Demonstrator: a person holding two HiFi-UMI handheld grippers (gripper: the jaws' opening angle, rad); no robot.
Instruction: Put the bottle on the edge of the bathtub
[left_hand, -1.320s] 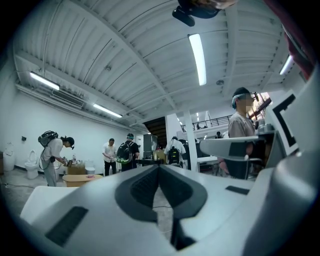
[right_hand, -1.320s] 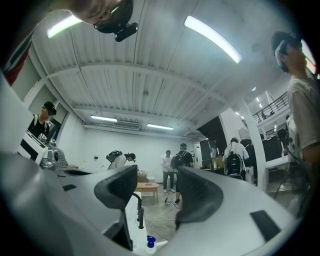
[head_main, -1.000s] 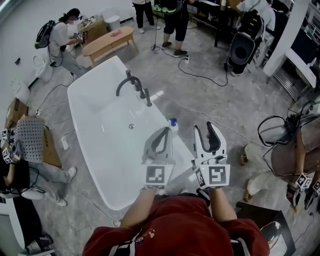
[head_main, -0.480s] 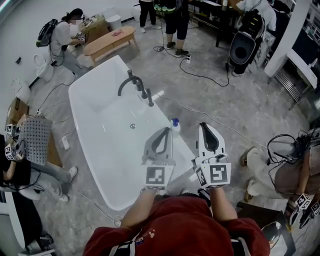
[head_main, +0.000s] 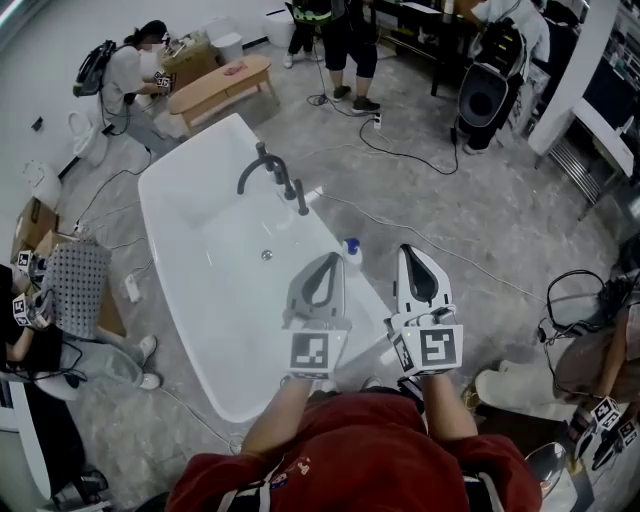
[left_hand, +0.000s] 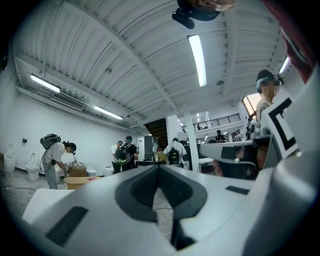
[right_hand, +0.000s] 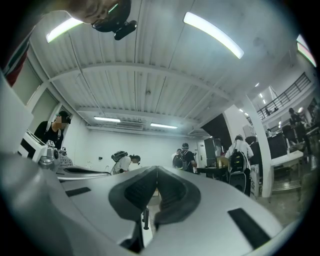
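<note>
Small blue-capped bottle (head_main: 349, 250) at the bathtub (head_main: 215, 290) rim, on it or beside it unclear; probably light, smooth plastic, best gripped round the body. The left hand-held gripper (head_main: 327, 261) is clenched and empty; the right hand-held gripper (head_main: 409, 254) has just closed on nothing. Open floor (head_main: 450, 215) to the right, crossed by cables (head_main: 400, 155).

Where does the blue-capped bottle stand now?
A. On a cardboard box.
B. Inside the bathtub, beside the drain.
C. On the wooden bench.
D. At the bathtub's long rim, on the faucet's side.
D: the bottle stands at the bathtub rim, along the same side as the faucet.
</note>
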